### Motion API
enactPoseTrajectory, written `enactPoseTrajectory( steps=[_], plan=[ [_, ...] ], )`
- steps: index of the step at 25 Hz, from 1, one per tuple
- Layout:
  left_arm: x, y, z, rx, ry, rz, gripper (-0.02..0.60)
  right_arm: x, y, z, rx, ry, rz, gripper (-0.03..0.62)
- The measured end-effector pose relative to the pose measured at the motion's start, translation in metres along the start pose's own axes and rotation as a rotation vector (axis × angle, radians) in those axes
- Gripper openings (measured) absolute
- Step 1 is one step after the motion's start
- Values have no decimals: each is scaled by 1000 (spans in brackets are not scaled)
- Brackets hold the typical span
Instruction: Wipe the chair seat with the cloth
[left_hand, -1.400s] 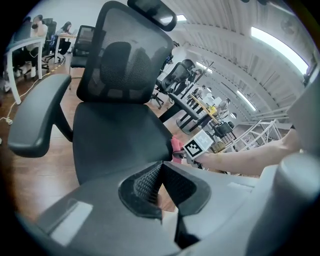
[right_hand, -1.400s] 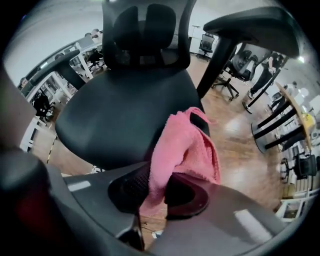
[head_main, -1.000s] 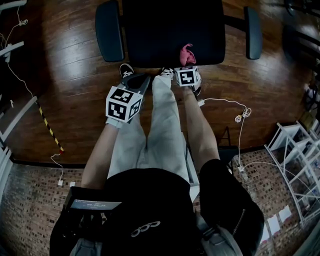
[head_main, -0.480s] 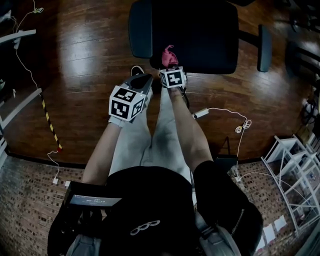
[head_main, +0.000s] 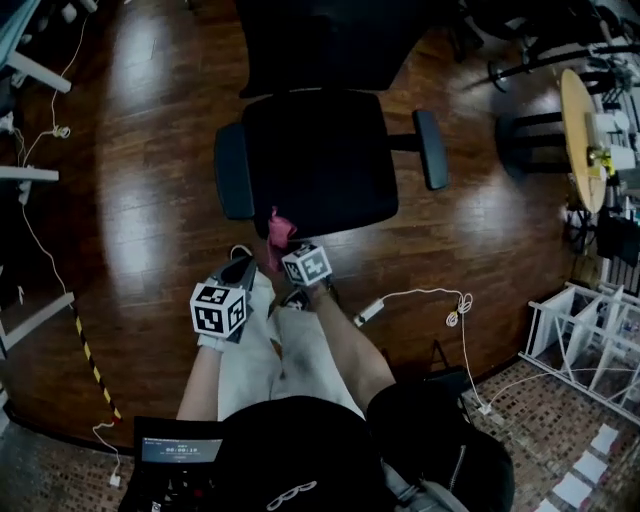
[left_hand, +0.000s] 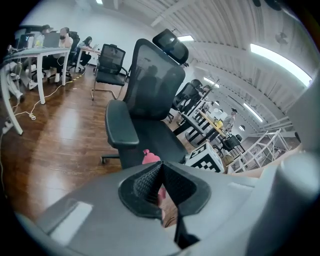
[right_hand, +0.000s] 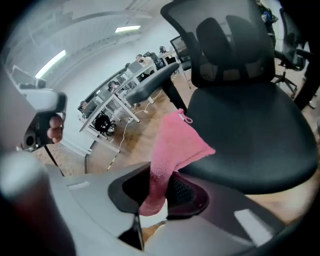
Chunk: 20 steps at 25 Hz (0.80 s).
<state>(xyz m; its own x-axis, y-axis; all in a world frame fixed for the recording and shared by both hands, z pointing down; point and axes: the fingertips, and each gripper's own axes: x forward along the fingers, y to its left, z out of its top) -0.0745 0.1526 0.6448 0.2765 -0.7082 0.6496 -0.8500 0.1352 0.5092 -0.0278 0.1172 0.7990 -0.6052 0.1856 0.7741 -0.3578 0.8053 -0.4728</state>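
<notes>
A black office chair stands on the wood floor, its seat (head_main: 325, 160) (right_hand: 250, 135) bare between two armrests. My right gripper (head_main: 286, 246) (right_hand: 160, 187) is shut on a pink cloth (head_main: 277, 234) (right_hand: 175, 145), which stands up from the jaws at the seat's front left corner. Whether the cloth touches the seat I cannot tell. My left gripper (head_main: 243, 268) (left_hand: 161, 172) hangs just left of the right one, short of the chair, with its jaws shut and nothing in them. From the left gripper view the cloth (left_hand: 150, 157) shows beside the near armrest (left_hand: 121, 130).
A white cable and plug strip (head_main: 366, 311) lie on the floor to the right of my legs. A white rack (head_main: 590, 340) stands at the right, a round table (head_main: 580, 125) at the far right. Desk legs (head_main: 35, 70) and striped tape (head_main: 95, 370) are on the left.
The head view has pulled back, so the whole chair now shows farther off. Both grippers sit lower in view, and the cloth has moved from the seat's front middle to its left corner.
</notes>
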Motion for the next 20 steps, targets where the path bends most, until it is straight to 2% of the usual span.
enactPoseTrajectory(
  steps=[5, 11, 15, 20],
  plan=[
    [-21, -62, -8, -12, 22, -25, -6, -118, 6, -42, 55, -28, -58, 67],
    [-33, -141, 15, 56, 1, -70, -6, -257, 14, -39, 73, -188, -127, 67],
    [-47, -181, 29, 91, -39, -95, -6, -321, 36, -37, 52, -300, -177, 67],
    [-54, -234, 45, 180, -62, -134, -6, -367, 56, -35, 30, -396, -227, 67]
  ],
)
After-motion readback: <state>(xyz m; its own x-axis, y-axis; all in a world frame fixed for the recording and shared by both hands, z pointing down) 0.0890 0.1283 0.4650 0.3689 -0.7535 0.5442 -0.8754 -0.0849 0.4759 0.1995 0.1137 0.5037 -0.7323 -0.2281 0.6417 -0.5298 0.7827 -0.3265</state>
